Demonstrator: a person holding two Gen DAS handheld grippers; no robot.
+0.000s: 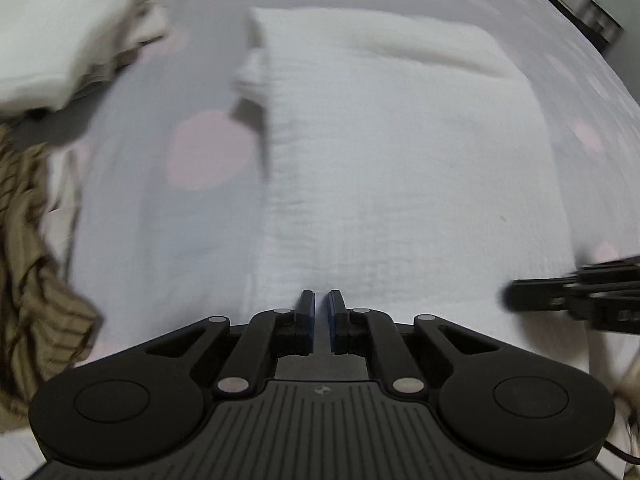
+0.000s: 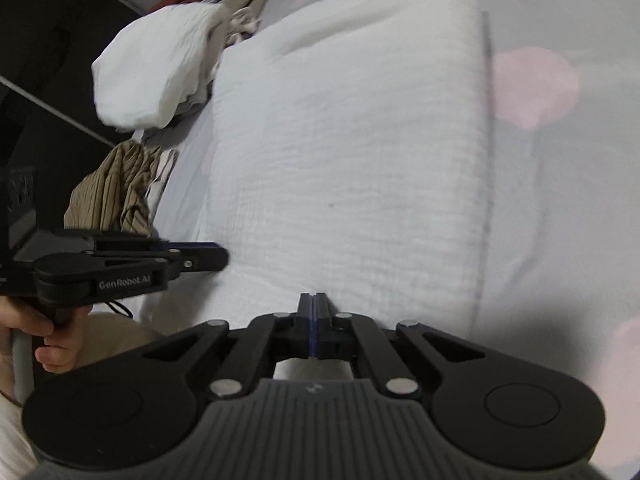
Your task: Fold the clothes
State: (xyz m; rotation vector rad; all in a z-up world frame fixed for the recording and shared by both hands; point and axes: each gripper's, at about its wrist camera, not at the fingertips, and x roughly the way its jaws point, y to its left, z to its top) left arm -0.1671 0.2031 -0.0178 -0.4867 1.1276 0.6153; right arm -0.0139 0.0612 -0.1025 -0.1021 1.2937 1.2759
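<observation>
Folding looks well along from the left wrist view: the white garment (image 1: pixel 400 152) lies as a tidy rectangle straight ahead of the left tongs (image 1: pixel 321 304), whose blue pads stand slightly parted with nothing between them, just over the near edge. Off to the right, the right tongs (image 1: pixel 520 300) reach in, blurred. Left of the tongs sit a striped brown garment (image 1: pixel 28 248) and a white pile (image 1: pixel 60 40), both waiting on the bed (image 1: pixel 160 220), whose grey sheet carries pale pink dots.

From the right wrist view, the right tongs (image 2: pixel 315 302) are pressed together; whether any cloth is caught between them I cannot tell. The left tongs (image 2: pixel 208 258) hover left of them at the garment's near corner, gripped by a hand (image 2: pixel 52 340). If one side lifts before the other, I'd guess the soft, crinkly layers slide and the fold skews. Dark furniture (image 2: pixel 40 60) stands beyond the bed's left edge.
</observation>
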